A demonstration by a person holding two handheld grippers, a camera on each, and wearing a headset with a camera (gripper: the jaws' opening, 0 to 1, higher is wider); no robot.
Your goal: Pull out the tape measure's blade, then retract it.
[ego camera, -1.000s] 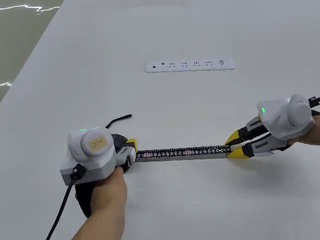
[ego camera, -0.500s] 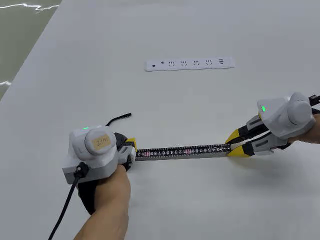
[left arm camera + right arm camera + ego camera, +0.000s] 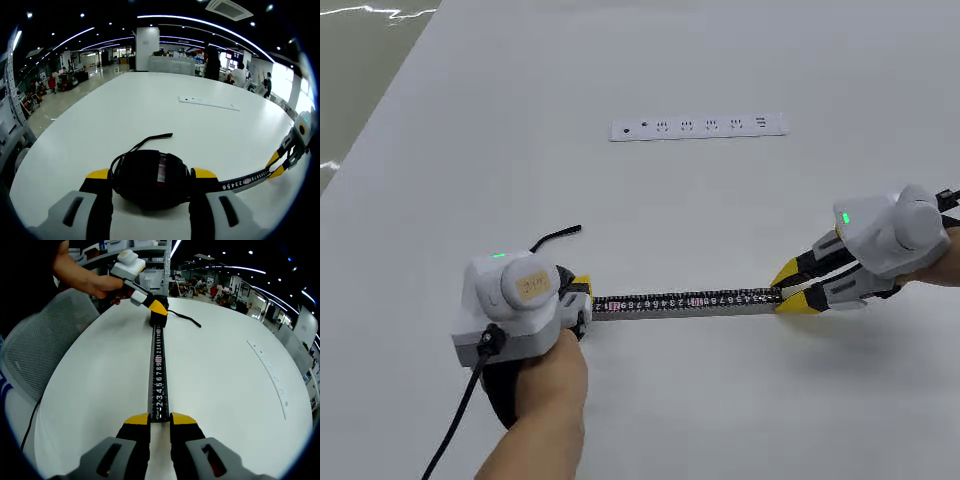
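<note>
The black tape measure case (image 3: 150, 177) sits clamped between the yellow-tipped jaws of my left gripper (image 3: 151, 175), at the lower left in the head view (image 3: 570, 300). Its black wrist strap (image 3: 555, 238) trails on the table behind it. The blade (image 3: 685, 300) stretches flat across the white table to my right gripper (image 3: 790, 295), which is shut on the blade's end. In the right gripper view the blade (image 3: 158, 372) runs straight from the jaws (image 3: 159, 418) to the case (image 3: 159, 319).
A white power strip (image 3: 700, 127) lies flat further back on the table. The table's left edge (image 3: 380, 100) drops to a green floor. A black cable (image 3: 455, 425) hangs from the left gripper.
The blade's length looks about the same. The left gripper has shifted slightly right and nearer; the right gripper holds still.
</note>
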